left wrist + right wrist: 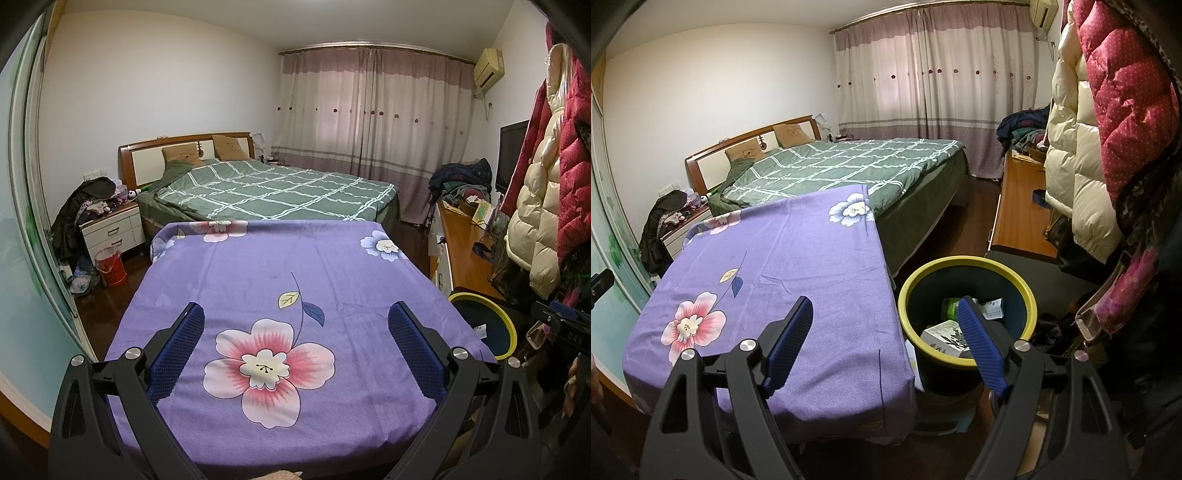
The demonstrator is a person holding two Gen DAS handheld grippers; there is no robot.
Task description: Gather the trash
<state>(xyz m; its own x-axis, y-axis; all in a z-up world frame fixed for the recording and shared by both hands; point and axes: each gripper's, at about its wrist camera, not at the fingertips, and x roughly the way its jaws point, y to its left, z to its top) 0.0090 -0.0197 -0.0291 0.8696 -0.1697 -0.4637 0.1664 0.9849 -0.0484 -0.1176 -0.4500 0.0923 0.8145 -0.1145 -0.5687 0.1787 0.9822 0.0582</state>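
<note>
The trash bin (967, 314), dark with a yellow rim, stands on the floor just beside the right edge of the table draped in a purple floral cloth (798, 266). Inside it you can see a white carton (942, 334), a green bottle-like piece (950, 308) and a small white packet (991, 308).

Your right gripper (886, 341) hangs with its jaws wide apart and nothing between them; one blue pad sits over the cloth, the other over the bin's mouth. Your left gripper (295, 349) is likewise spread open and empty above the big pink flower on the cloth, with the bin's rim (480, 297) off to its right.

Around you: a bed with a green checked quilt (842, 166) lies just beyond the table. To the right of the bin runs a low wooden cabinet (1019, 218), and padded coats in cream (1075, 158) and red (1126, 96) hang down close over it, crowding that side. On the far left a nightstand (110, 229) carries heaped clothes, with a red bucket (109, 266) on the floor near it. Curtains (369, 110) cover the back wall.
</note>
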